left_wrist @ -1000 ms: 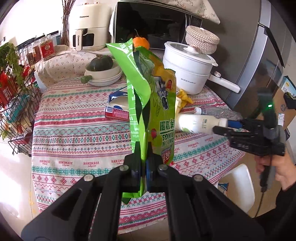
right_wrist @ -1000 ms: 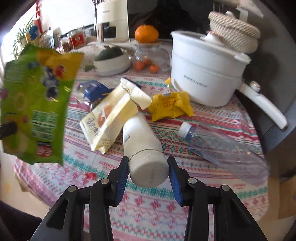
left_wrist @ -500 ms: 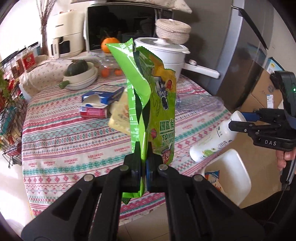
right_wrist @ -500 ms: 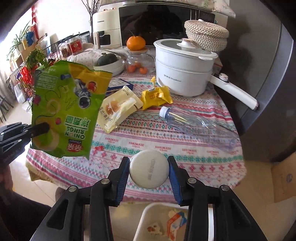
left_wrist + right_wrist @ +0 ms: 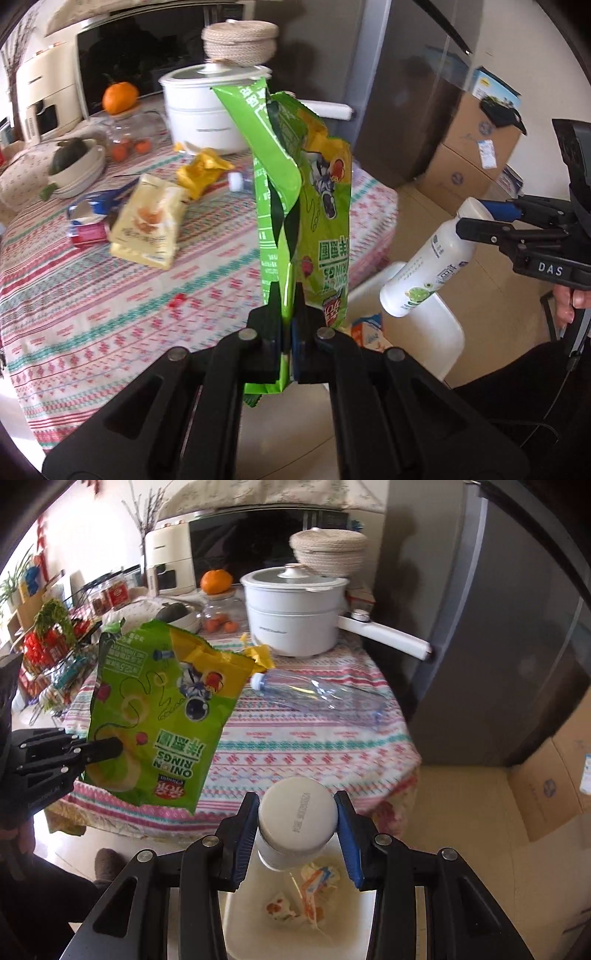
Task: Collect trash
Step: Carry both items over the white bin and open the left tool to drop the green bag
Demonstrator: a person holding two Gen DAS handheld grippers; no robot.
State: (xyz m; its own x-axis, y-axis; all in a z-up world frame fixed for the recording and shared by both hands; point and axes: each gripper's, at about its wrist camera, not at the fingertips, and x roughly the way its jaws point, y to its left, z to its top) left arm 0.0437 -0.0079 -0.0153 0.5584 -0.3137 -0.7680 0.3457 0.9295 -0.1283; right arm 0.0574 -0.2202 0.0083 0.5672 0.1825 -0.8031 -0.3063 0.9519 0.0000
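While the left gripper (image 5: 286,295) stays clenched on the bottom edge of the green snack bag (image 5: 295,206), the bag stands upright out of its jaws, long axis vertical, its print upside down and its torn mouth uppermost, in the air off the bench (image 5: 110,280) edge. The right gripper (image 5: 297,816) is grasping the white bottle (image 5: 295,821) by its cap end; in the left wrist view the bottle (image 5: 428,266) slants down and leftward, long axis tilted, its base lowest, over the white bin (image 5: 443,339) on the floor.

Only the right wrist view looks down into the bin (image 5: 240,923), where a few wrappers (image 5: 306,897) lie, and only it shows the clear plastic bottle (image 5: 317,698) lying whole on the bench with its cap toward the left. The left wrist view alone shows the pale yellow packet (image 5: 147,225) and the blue and red carton (image 5: 88,218) just beside it. Both views show the crumpled yellow wrapper (image 5: 201,173) near the white pot (image 5: 207,110).

A second ago the white bottle lay level above the bench cloth and the bag hung over the middle of the bench; both have since swung out past the bench edge, and the bin has come into view under them.
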